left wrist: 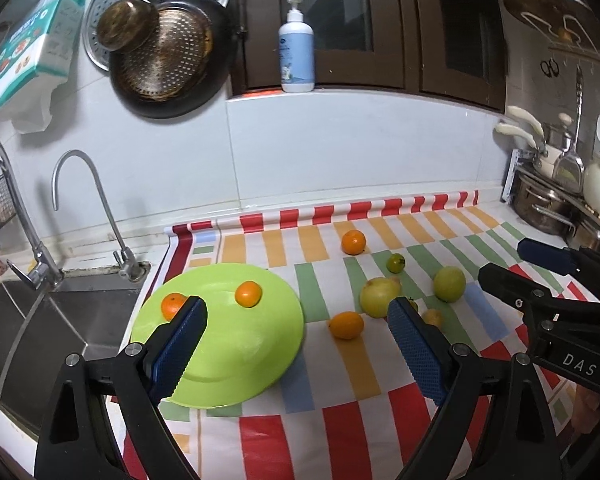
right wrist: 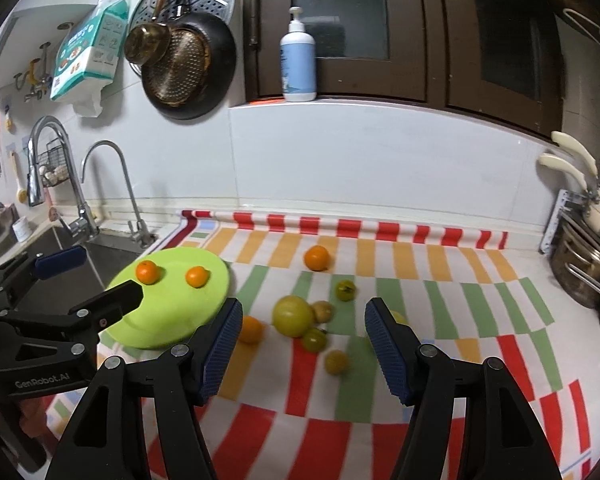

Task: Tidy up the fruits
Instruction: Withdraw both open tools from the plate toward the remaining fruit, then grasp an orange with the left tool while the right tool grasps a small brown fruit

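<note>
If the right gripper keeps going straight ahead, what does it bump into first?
Probably the small green fruit lying between the open fingers of the right gripper, just before the big yellow fruit. Depth is hard to judge.

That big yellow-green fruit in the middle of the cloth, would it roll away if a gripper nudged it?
Probably: the big yellow-green fruit looks round and smooth, so a sideways push would likely roll it. The small fruit touching it might check it on that side. Its bulk suggests it needs wide-open jaws.
</note>
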The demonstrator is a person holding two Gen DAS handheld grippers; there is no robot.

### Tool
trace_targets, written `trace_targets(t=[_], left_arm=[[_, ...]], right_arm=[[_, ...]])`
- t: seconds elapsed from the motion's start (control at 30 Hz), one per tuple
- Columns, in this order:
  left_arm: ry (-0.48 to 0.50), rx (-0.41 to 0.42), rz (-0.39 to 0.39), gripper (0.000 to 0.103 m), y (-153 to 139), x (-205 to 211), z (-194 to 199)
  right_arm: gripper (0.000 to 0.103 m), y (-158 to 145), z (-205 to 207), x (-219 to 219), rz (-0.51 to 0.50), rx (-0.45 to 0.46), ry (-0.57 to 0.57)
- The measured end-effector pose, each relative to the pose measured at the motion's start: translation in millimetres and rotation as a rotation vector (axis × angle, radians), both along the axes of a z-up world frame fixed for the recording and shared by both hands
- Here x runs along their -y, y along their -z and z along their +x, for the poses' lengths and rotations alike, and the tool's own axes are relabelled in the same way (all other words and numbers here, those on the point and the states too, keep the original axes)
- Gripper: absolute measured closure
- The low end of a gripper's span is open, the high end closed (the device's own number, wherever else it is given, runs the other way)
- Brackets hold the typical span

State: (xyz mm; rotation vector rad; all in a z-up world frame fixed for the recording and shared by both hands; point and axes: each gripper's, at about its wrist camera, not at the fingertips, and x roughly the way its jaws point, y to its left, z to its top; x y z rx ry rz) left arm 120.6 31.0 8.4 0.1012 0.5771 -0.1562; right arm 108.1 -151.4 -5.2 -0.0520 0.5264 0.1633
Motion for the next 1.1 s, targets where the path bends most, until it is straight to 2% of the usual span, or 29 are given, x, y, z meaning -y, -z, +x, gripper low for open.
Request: trace_targets(t=[0.33, 0.83, 1.0, 1.1], left_arm=[[0.036, -0.084, 0.039, 0.011, 26.2, 19.6, 28.5], [0.099, -0.188, 0.048, 0.012, 65.9, 31.1, 70.6], [0.142, -0.208, 0.055, 0.022, 81.2, 36.0, 78.2], [0.172, -0.222, 0.057, 0.031, 89.6, 39.8, 82.8]], right_arm=[[0.038, 27.9, 18.9, 17.1, 0.007, -0.088, 0.035], [0.039, 65.9, 57.3, 21.2, 0.007, -0.217, 0.065], [0.039, 79.1, 64.4, 19.2, 0.008, -0.255, 0.056], [0.045, 85.3, 67.4, 17.2, 0.005, -0.273, 0.049]])
